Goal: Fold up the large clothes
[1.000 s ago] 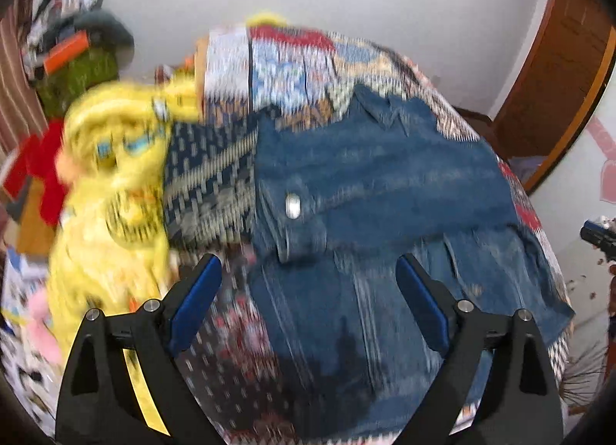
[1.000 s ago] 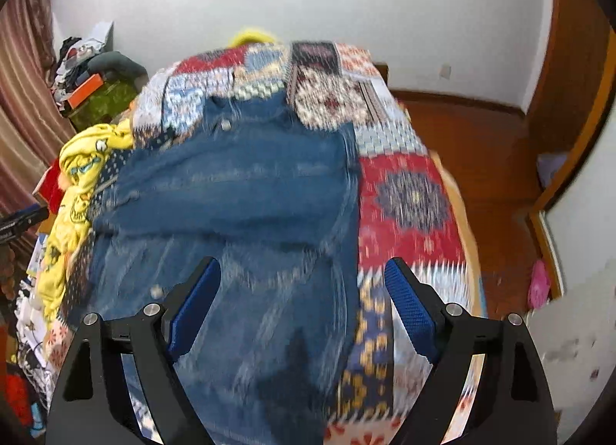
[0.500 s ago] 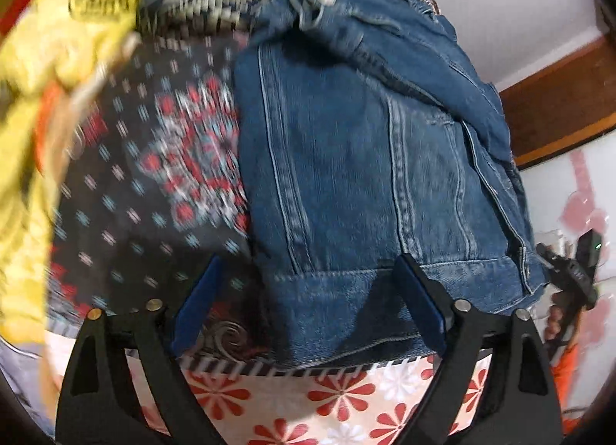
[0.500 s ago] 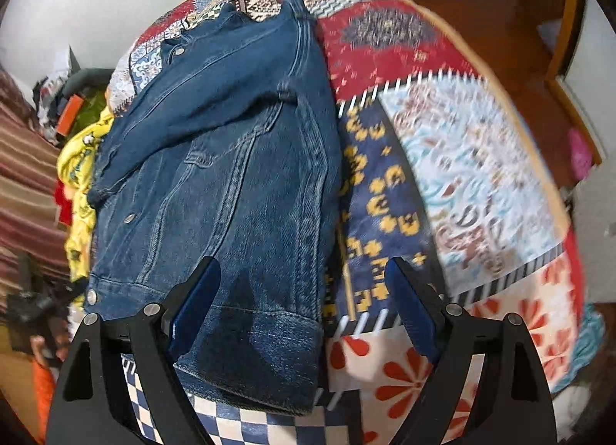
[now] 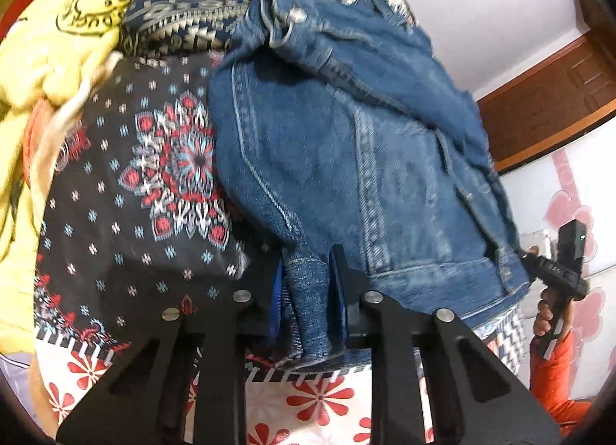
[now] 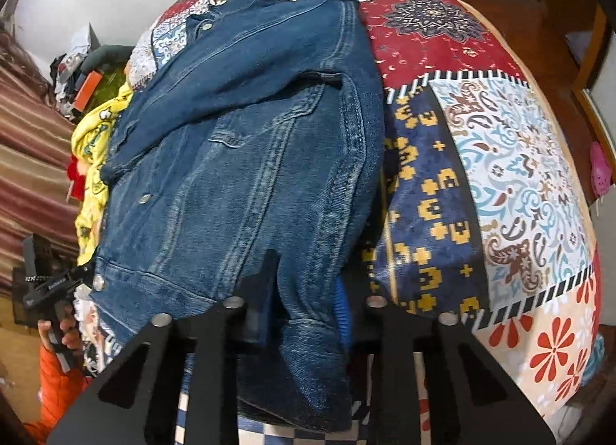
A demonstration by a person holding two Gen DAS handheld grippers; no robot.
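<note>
A blue denim jacket (image 5: 346,160) lies folded lengthwise on a patchwork bedspread (image 5: 134,214), with its hem toward me. My left gripper (image 5: 306,283) is closing its jaws on the hem's left corner, and a bunched fold of denim is pinched between the pads. In the right wrist view the same jacket (image 6: 246,144) fills the middle. My right gripper (image 6: 304,291) is closing on the hem's right corner, and denim is squeezed between its fingers. Each view shows the other gripper at the far corner, held by a hand.
A yellow printed garment (image 5: 57,40) is heaped to the jacket's left. The bedspread (image 6: 500,175) runs wide to the right. An orange sleeve (image 6: 57,379) shows low. A cluttered pile (image 6: 84,71) and a striped curtain stand at the left, and a wooden door (image 5: 546,98) at the right.
Both grippers dropped to the jacket's near hem and tilted downward. Their jaws went from wide apart to pinching the hem corners, which now bunch up between the pads.
</note>
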